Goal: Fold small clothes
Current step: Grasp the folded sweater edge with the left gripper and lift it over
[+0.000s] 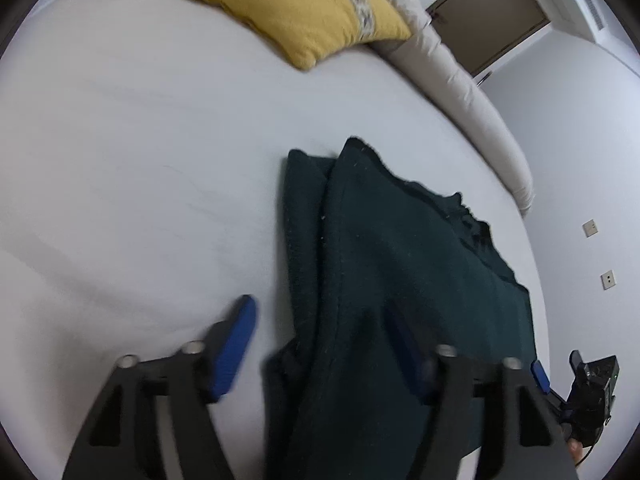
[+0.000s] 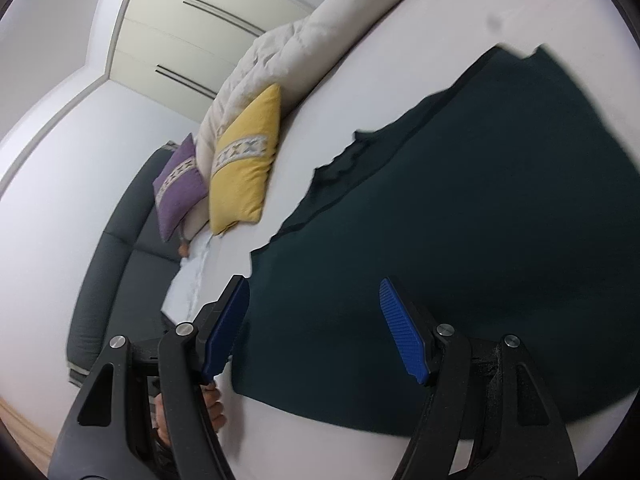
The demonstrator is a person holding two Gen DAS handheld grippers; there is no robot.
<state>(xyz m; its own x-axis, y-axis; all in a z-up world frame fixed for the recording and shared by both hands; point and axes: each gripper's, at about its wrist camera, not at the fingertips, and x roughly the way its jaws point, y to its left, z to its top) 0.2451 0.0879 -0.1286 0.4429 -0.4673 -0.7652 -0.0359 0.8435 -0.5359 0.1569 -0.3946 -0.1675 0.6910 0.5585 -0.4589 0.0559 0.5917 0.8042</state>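
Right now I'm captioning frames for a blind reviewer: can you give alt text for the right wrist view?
A dark green garment lies spread on a white bed, with the open right gripper poised over its near edge, holding nothing. Behind it, a yellow cushion and a purple cushion lean against rolled cream bedding.

A home bedroom, wide bed (image 1: 140, 140) under a white sheet, yellow cushion (image 1: 288, 12), purple cushion (image 2: 180, 188), rolled cream duvet (image 2: 280, 56), built-in wardrobe doors (image 2: 192, 32), dark padded headboard (image 2: 120, 248)
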